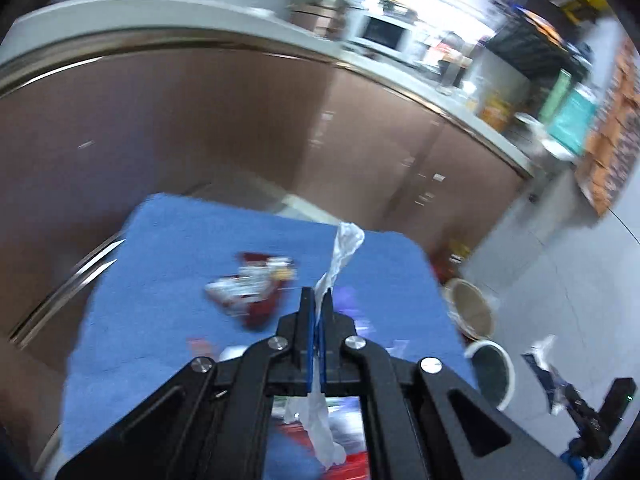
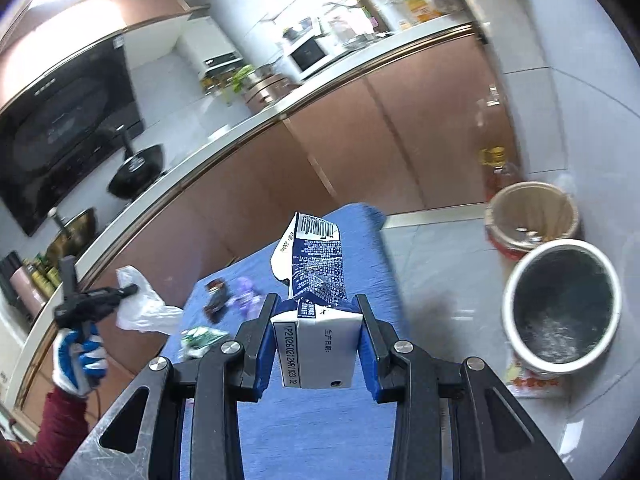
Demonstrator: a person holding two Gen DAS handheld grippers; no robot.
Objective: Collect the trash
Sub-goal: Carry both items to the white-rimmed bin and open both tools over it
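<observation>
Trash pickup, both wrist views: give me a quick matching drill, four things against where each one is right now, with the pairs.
Things:
1. white plastic bag
2. flattened carton
3. dark red wrapper
4. white-rimmed bin

Places:
A. on the floor beside the blue cloth
B. clamped in the left gripper
C. lying on the blue cloth
D. clamped in the right gripper

Pairs: 1-B, 2-D, 3-C, 4-A

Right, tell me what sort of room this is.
Almost certainly a home kitchen: a microwave on the long countertop, a black pan under a range hood, cabinet doors below.
</observation>
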